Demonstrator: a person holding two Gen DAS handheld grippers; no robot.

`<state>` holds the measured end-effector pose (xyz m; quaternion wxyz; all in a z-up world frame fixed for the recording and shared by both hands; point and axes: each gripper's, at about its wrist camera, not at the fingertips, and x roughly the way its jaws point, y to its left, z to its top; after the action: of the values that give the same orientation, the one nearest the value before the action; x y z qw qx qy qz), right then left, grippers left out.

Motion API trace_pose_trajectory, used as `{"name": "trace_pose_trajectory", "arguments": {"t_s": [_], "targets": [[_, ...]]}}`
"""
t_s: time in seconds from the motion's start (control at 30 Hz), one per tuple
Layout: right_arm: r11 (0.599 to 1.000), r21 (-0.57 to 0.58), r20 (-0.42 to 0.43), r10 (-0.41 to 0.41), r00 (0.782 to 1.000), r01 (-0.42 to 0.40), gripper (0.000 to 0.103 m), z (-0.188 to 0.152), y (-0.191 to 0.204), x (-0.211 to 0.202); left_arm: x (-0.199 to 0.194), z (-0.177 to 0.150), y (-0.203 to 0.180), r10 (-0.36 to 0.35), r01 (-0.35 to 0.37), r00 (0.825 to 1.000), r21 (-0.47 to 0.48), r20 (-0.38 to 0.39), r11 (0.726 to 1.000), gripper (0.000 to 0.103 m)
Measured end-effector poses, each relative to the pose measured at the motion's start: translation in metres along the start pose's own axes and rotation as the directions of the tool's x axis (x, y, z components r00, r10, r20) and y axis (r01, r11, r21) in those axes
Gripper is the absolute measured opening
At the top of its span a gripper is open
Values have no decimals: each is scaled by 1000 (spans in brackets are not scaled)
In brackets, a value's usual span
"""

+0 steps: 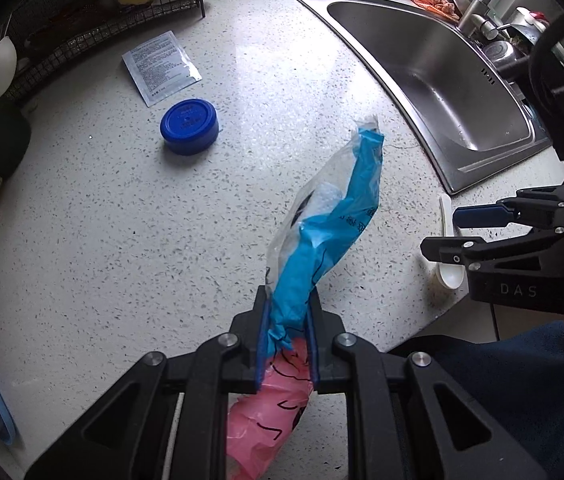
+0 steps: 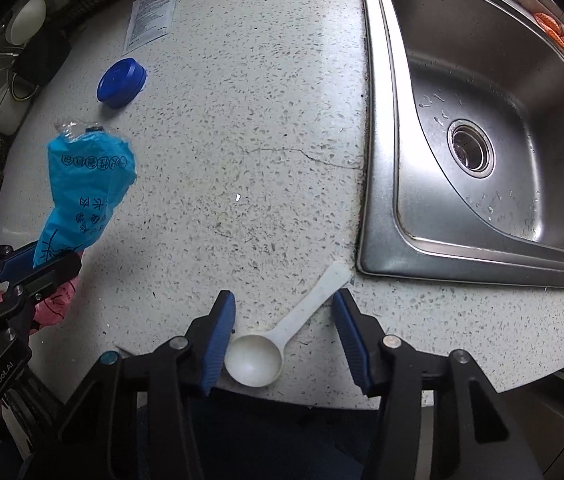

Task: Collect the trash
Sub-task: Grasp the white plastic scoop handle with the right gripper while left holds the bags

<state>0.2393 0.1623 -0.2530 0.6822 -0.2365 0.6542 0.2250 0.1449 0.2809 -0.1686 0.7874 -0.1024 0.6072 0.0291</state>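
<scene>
My left gripper (image 1: 288,300) is shut on a crumpled plastic wrapper (image 1: 334,216), blue and clear in front of the pads and pink behind them, held above the speckled counter (image 1: 121,220). In the right wrist view the same wrapper (image 2: 81,188) hangs at the left from the left gripper (image 2: 41,256). My right gripper (image 2: 282,296) points straight down, open, its blue pads on either side of a white plastic spoon (image 2: 255,360) that lies at the counter's front edge. The spoon's bowl sits close to the left pad; the right pad stands apart from the handle. A blue round lid (image 1: 189,126) and a flat printed sachet (image 1: 159,66) lie farther back.
A steel sink (image 2: 378,160) fills the right side, an orange cloth (image 1: 434,2) on its far rim. A black wire rack (image 1: 81,20) and crockery line the back left. A thin crack (image 2: 306,156) runs across the counter. A dark blue garment (image 2: 261,440) shows below the front edge.
</scene>
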Motion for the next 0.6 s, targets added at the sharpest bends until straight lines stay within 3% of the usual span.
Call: {"name": "trace_pose_trajectory", "arguments": {"t_s": [0.1, 0.2, 0.33, 0.6], "targets": [[1000, 8, 5, 7, 1000, -7, 44, -1, -1, 0, 4, 0, 0, -12, 12, 1000, 6, -7, 1000, 14], [1000, -17, 16, 5, 1000, -5, 23, 2, 3, 0, 9, 2, 1, -8, 8, 1000, 3, -15, 1000, 14], [997, -69, 24, 16, 1000, -14, 10, -1, 11, 0, 11, 1, 0, -1, 1, 1000, -2, -18, 1000, 14], [990, -130, 60, 62, 996, -54, 9, 3, 18, -4, 5, 1, -1, 18, -19, 1000, -40, -18, 999, 14]]}}
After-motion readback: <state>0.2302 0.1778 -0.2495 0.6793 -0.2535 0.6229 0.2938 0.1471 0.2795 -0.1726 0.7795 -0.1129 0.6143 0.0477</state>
